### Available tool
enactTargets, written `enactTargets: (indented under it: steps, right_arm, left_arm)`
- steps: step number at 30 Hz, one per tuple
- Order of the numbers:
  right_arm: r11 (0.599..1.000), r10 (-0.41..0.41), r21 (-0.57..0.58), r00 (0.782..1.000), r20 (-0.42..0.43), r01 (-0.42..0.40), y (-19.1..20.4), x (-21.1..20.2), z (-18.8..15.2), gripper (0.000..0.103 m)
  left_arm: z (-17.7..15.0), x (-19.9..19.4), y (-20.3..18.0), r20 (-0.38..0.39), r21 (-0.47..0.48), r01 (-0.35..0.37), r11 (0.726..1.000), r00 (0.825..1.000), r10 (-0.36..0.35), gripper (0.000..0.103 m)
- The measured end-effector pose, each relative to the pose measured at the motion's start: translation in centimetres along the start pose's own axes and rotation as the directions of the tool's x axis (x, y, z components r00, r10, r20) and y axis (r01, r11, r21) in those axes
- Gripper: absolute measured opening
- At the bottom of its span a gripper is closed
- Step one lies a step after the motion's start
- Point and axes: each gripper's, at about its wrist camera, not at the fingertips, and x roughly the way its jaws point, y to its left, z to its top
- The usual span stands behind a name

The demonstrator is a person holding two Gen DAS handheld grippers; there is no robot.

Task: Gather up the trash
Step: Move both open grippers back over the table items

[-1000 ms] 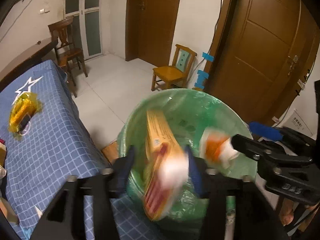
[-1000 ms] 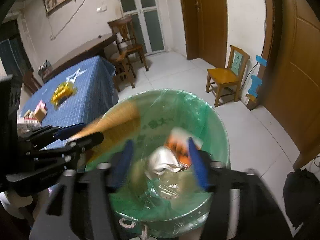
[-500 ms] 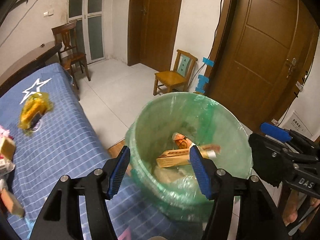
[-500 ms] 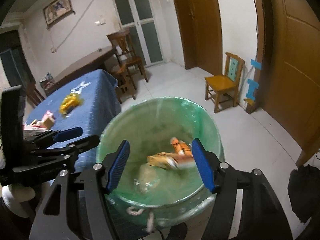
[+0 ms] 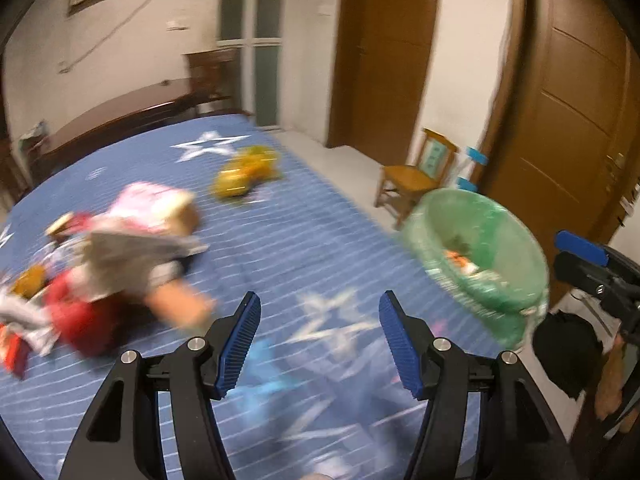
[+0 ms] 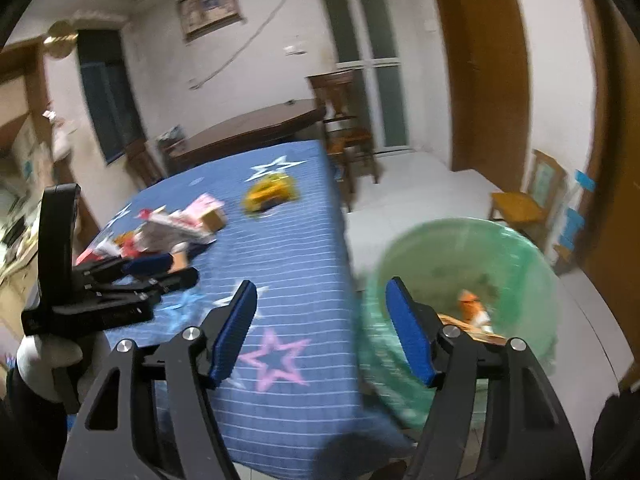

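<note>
A green-lined trash bin (image 5: 432,216) (image 6: 460,248) stands off the right edge of the blue star-patterned table (image 5: 312,232) (image 6: 296,256), with an orange wrapper (image 5: 460,260) (image 6: 470,304) and a box inside. My left gripper (image 5: 319,304) hangs open over the cloth with nothing between its fingers. The right gripper (image 6: 322,288) straddles the table edge and bin rim; its jaws are opening and hold nothing. A blurred pile of wrappers and boxes (image 5: 120,240) (image 6: 168,232) lies at the left of the table. A yellow wrapper (image 5: 244,172) (image 6: 270,194) sits farther back.
A small wooden chair (image 5: 416,176) stands on the tiled floor behind the bin, near brown doors. A dark wooden table (image 6: 248,128) and chairs stand beyond the blue table. A black bag (image 5: 568,356) lies on the floor at right.
Both grippers have swung left from above the bin toward the table. The packets that were falling a second ago now lie inside the bin.
</note>
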Motion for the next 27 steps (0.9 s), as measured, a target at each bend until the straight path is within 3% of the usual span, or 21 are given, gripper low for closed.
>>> enactTargets:
  steps: [5,12,17,23,27]
  right_arm:
    - [0.997,0.058,-0.054,0.998,-0.036,-0.06,4.1,1.8,-0.1,0.065]
    - [0.978,0.149,-0.132,0.982,-0.115,-0.164,9.9,5.1,-1.1,0.066]
    - [0.943,0.203,-0.22,0.955,-0.218,-0.251,14.9,10.3,-1.3,0.066]
    - [0.926,0.202,-0.257,0.938,-0.28,-0.276,18.0,15.8,-0.3,0.066]
    - [0.918,0.182,-0.286,0.934,-0.308,-0.274,18.9,18.2,0.2,0.066]
  left_arm:
    - [-2.6,-3.2,10.5,-0.022,-0.119,-0.112,0.987,0.994,0.11,0.063]
    - [-6.3,-7.1,24.0,-0.072,-0.326,-0.255,0.91,0.967,0.245,0.063]
    - [-6.6,-7.7,27.2,-0.076,-0.381,-0.247,0.891,0.969,0.236,0.063]
    - [-6.1,-7.3,31.0,-0.062,-0.493,-0.272,0.827,0.958,0.279,0.063]
    - [-4.5,-6.0,31.9,-0.065,-0.499,-0.301,0.812,0.948,0.312,0.074]
